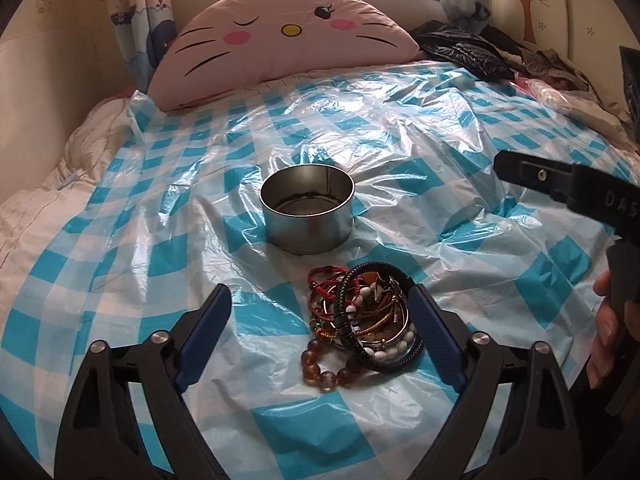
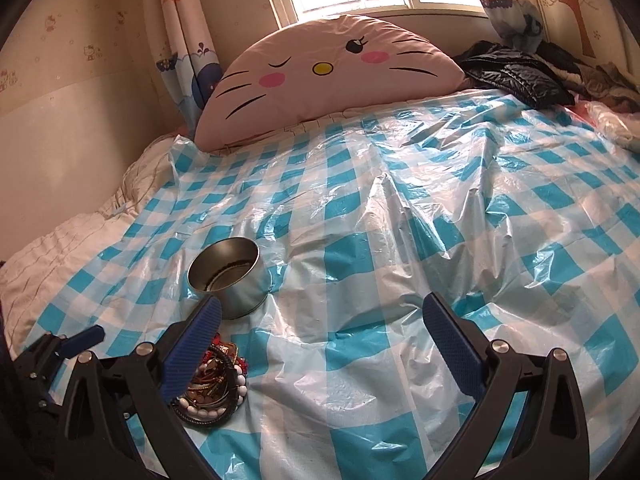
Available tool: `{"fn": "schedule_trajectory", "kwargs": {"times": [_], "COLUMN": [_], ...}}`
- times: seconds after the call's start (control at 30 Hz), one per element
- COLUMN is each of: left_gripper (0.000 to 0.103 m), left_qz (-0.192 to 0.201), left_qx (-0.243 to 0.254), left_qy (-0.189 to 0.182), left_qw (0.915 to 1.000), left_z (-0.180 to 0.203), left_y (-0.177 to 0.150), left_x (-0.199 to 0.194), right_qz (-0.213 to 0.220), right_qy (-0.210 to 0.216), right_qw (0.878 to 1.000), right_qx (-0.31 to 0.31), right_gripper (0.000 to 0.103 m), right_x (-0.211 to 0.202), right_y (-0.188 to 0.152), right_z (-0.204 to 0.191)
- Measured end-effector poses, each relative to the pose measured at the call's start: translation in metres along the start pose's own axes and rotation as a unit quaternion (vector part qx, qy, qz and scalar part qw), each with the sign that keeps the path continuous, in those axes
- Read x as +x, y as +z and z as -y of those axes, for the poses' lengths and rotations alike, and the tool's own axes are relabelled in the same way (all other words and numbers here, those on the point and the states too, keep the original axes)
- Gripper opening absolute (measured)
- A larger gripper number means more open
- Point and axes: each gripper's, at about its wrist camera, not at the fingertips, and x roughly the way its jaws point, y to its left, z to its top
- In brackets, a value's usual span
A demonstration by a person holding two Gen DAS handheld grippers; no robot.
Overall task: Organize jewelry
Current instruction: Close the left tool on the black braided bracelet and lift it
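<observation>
The jewelry pile (image 1: 362, 322) lies on the bed, on a blue-and-white checked plastic sheet (image 1: 460, 184), just in front of an open round metal tin (image 1: 307, 214) that appears nearly empty. The pile is a tangle of bracelets: red cord loops, a black braided band, white bead strands, thin metal bangles and an amber bead strand (image 1: 326, 372) lying at its near edge.

Handling, as judged: light and loose overall, with cords soft and beads smooth; the bangles are stiff. Pieces look interlocked, so lifting one may drag others. The best hold appears to be across a cord or the braided band, where the pads can bite, rather than on rounded beads. The sheet is slick and creased and may shift.

The left gripper (image 1: 322, 300) has its jaws open around the pile, the right-hand pad close against the pile's edge, the other pad well clear; nothing is gripped. The right gripper (image 2: 322, 312) hangs beside the pile over bare sheet, jaws wide open and empty. A person's hand (image 1: 606, 332) holds its handle.

Writing: raised letters "DAS" on the right gripper's body in the left wrist view; the rest is cut off. A pink cat-face cushion (image 1: 280, 36) stands at the bed's head.
</observation>
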Motion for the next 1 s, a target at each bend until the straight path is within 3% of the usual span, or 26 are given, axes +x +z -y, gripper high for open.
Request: {"fn": "schedule_trajectory", "kwargs": {"times": [0.07, 0.23, 0.3, 0.37, 0.47, 0.53, 0.57, 0.73, 0.83, 1.0], "left_gripper": [0.061, 0.055, 0.045, 0.01, 0.009, 0.009, 0.009, 0.009, 0.009, 0.009], "left_qz": [-0.021, -0.044, -0.057, -0.073, -0.07, -0.063, -0.057, -0.018, -0.001, 0.016], "left_qx": [0.002, 0.006, 0.008, 0.0, -0.032, -0.085, -0.111, -0.222, -0.254, -0.271], "left_qy": [-0.011, -0.008, -0.016, -0.032, -0.055, -0.083, -0.095, -0.137, -0.129, -0.098], "left_qw": [0.9997, 0.999, 0.9982, 0.9968, 0.9955, 0.9908, 0.9876, 0.9653, 0.9587, 0.9574], "left_z": [0.002, 0.001, 0.001, -0.001, -0.011, -0.029, -0.039, -0.084, -0.1, -0.112], "left_y": [0.002, 0.006, 0.007, 0.006, 0.007, 0.007, 0.008, 0.003, 0.0, 0.001], "left_x": [0.016, 0.039, 0.048, 0.056, 0.054, 0.05, 0.048, 0.035, 0.03, 0.025], "right_qz": [-0.018, -0.053, -0.059, -0.063, -0.068, -0.064, -0.058, -0.091, -0.115, -0.123], "right_qy": [0.001, 0.031, 0.058, 0.08, 0.102, 0.118, 0.119, 0.107, 0.122, 0.187], "right_qw": [1.0, 0.996, 0.992, 0.989, 0.984, 0.981, 0.983, 0.989, 0.986, 0.973], "right_qx": [0.026, 0.07, 0.093, 0.108, 0.127, 0.137, 0.13, 0.055, -0.007, -0.059], "right_gripper": [0.097, 0.097, 0.097, 0.097, 0.097, 0.097, 0.097, 0.097, 0.097, 0.097], "right_x": [0.006, 0.003, 0.008, 0.009, 0.009, 0.008, 0.009, 0.019, 0.024, 0.033], "right_y": [-0.004, -0.013, -0.009, -0.005, -0.011, -0.008, -0.009, -0.006, -0.008, -0.009], "right_z": [0.01, 0.02, 0.02, 0.015, 0.0, 0.0, 0.014, -0.003, -0.026, -0.053]}}
